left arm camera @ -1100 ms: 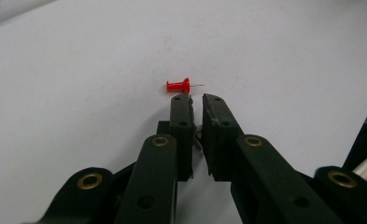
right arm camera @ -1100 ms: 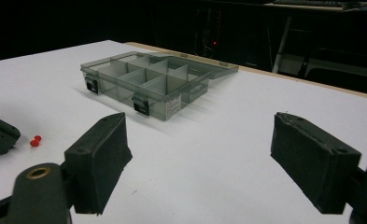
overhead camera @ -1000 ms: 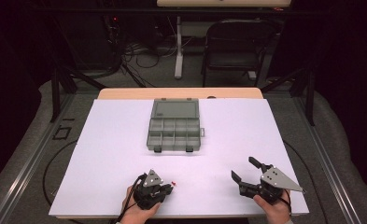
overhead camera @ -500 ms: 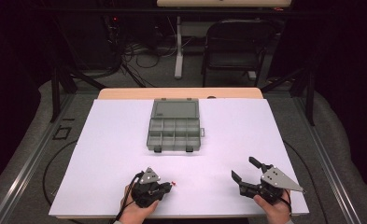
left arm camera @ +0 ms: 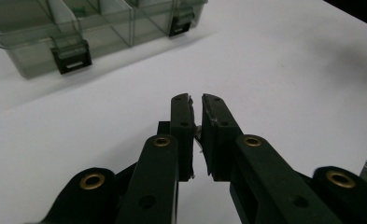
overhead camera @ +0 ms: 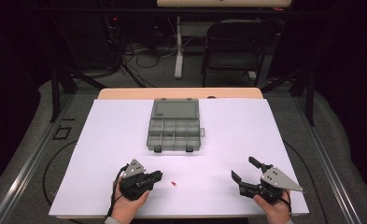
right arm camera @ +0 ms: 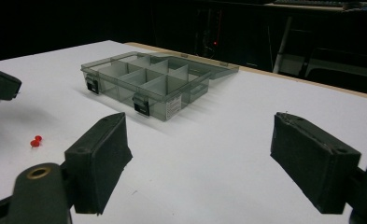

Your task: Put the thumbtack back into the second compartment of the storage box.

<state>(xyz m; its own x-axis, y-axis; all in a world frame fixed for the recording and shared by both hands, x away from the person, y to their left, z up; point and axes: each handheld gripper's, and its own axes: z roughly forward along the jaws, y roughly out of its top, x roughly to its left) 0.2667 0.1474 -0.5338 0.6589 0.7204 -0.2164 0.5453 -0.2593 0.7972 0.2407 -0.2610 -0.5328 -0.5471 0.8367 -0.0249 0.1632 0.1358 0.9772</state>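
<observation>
High view: at the near edge of the white table [overhead camera: 102, 140], the left gripper [overhead camera: 158, 176] is held with its jaws closed together, nothing clearly seen between them. A small red pushpin [overhead camera: 173, 184] lies on the table just beside its tips, apart from them, on the side towards the right gripper [overhead camera: 245, 169], whose jaws are spread wide and empty. Farther off, mid-table, a grey compartment box [overhead camera: 174, 133] is seen with its lid laid open.

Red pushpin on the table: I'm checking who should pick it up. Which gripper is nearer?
Left. The left gripper sits just beside the red pushpin; the right gripper is much farther off.
</observation>
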